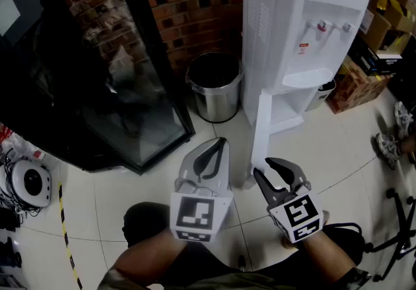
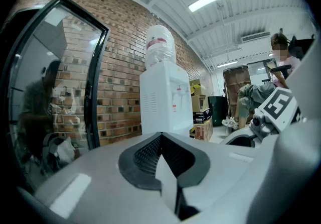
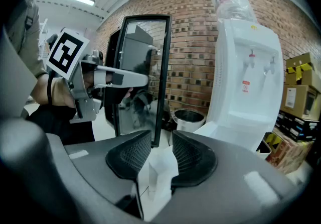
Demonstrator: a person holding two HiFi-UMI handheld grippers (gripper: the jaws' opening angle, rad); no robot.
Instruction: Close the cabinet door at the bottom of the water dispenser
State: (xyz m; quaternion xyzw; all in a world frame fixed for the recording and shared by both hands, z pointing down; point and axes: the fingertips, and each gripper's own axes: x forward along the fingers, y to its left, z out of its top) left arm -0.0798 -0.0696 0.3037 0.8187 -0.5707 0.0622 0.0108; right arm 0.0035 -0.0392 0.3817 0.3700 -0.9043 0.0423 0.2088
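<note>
- The water dispenser (image 1: pixel 305 15) is seen at the upper right of the head view. Its cabinet door (image 1: pixel 261 129) stands open at the base and is viewed nearly edge-on.
- The door's long axis is upright. The panel runs from the dispenser's front down the frame to the tiled floor (image 1: pixel 338 152).
- The right gripper (image 1: pixel 264 170) is held at the door's free lower corner, just right of its edge, with the jaws spread wide. It is judged the nearer one for the push.
- The left gripper (image 1: pixel 221 144) is held left of the door and a little apart from it. Its jaws are pressed together on nothing.
- The open compartment lies right of the panel, so the door would probably need to be swung rightward and up the frame (a judgement only).
- A pale patch is seen between the right jaws, and it cannot be told whether this is door edge or floor.
- No contact with the door can be confirmed. The hinge and any handle are hidden.
</note>
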